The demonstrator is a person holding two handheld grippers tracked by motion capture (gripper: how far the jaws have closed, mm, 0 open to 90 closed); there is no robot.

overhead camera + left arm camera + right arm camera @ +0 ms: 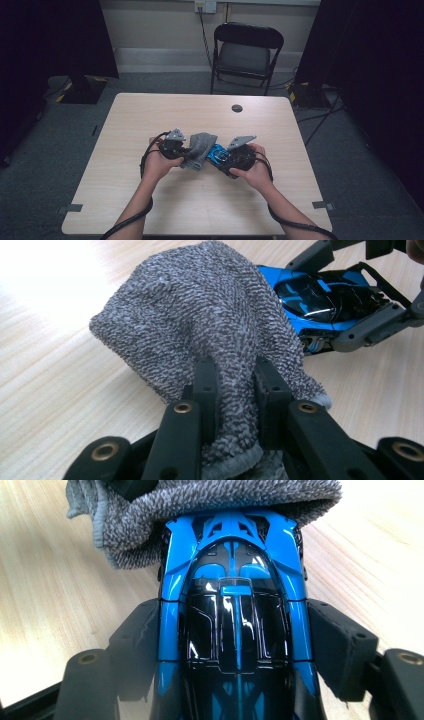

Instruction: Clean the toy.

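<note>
Pale wood bench (150, 200). Right tongs (235, 645) clamp blue toy car (235, 595), steadying it; left tongs (235, 385) pinch grey cloth (210, 305) against car, likely for wiping.

Rough grey knitted cloth (210, 315), glossy blue-and-black toy car (235, 620), matt pale wood-grain table (200, 210).

You had a pale wooden counter (150, 200) with a small dark disc (237, 108) near its far edge, and a black folding chair (246, 52) stood beyond it.
</note>
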